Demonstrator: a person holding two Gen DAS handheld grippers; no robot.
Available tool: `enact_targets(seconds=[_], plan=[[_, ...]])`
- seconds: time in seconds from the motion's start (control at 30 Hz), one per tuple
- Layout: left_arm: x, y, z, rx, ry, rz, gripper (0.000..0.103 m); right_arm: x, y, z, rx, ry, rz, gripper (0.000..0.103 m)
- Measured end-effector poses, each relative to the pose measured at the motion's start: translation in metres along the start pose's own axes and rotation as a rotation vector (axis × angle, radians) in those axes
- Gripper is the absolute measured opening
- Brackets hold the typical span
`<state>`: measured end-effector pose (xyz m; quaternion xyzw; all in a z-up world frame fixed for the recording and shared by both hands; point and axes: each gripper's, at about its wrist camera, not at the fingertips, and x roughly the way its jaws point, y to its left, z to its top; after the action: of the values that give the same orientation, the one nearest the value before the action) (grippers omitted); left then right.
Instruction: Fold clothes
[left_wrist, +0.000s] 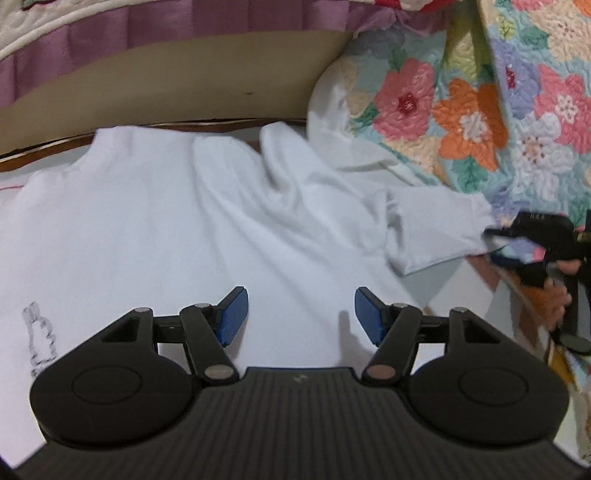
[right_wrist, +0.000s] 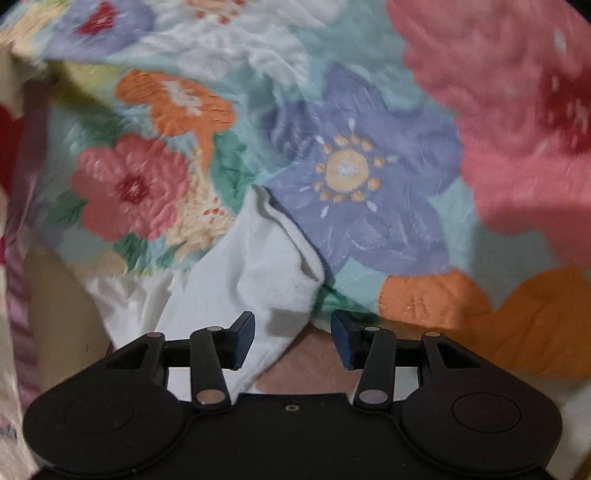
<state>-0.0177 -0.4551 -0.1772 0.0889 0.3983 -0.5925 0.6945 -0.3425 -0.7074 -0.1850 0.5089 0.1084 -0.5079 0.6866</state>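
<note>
- White T-shirt lies spread and rumpled on a pale surface, one short sleeve stretched out toward the floral quilt.
- Small grey outline drawing marks the cloth near the left edge of the left wrist view.
- Left gripper hovers over the shirt, blue pads spread apart, pinching nothing.
- Right gripper sits at the sleeve's end; its jaws stand apart, with cloth between them but not pressed.
- Purple pleated fabric hangs beyond.
</note>
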Motion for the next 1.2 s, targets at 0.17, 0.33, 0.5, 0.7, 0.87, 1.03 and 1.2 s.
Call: enact_targets(seconds=[0.17, 0.33, 0.5, 0.7, 0.87, 1.03, 1.2], plan=[[-0.008, 0.010, 0.004, 0.010, -0.012, 0.031, 0.063, 0.020, 0.027, -0.002, -0.147, -0.038, -0.009, 0.025], [-0.015, 0.020, 0.018, 0.002, -0.066, 0.050, 0.063, -0.015, 0.090, 0.024, -0.436, -0.169, 0.041, 0.008], [-0.001, 0.022, 0.024, 0.031, -0.048, 0.081, 0.064, -0.068, 0.132, 0.068, -0.608, -0.418, -0.022, 0.007], [0.016, 0.020, 0.026, 0.093, -0.001, 0.086, 0.068, -0.066, 0.123, 0.103, -0.750, -0.439, -0.215, 0.007], [0.017, 0.025, 0.030, 0.071, 0.009, 0.068, 0.069, -0.047, 0.112, 0.117, -0.819, -0.402, -0.339, 0.006], [0.017, 0.024, 0.033, 0.060, 0.011, 0.054, 0.069, -0.035, 0.119, 0.122, -0.891, -0.393, -0.381, 0.005], [0.024, 0.012, 0.036, 0.022, -0.012, -0.141, 0.069, -0.037, 0.145, 0.127, -0.965, -0.391, -0.387, 0.005]])
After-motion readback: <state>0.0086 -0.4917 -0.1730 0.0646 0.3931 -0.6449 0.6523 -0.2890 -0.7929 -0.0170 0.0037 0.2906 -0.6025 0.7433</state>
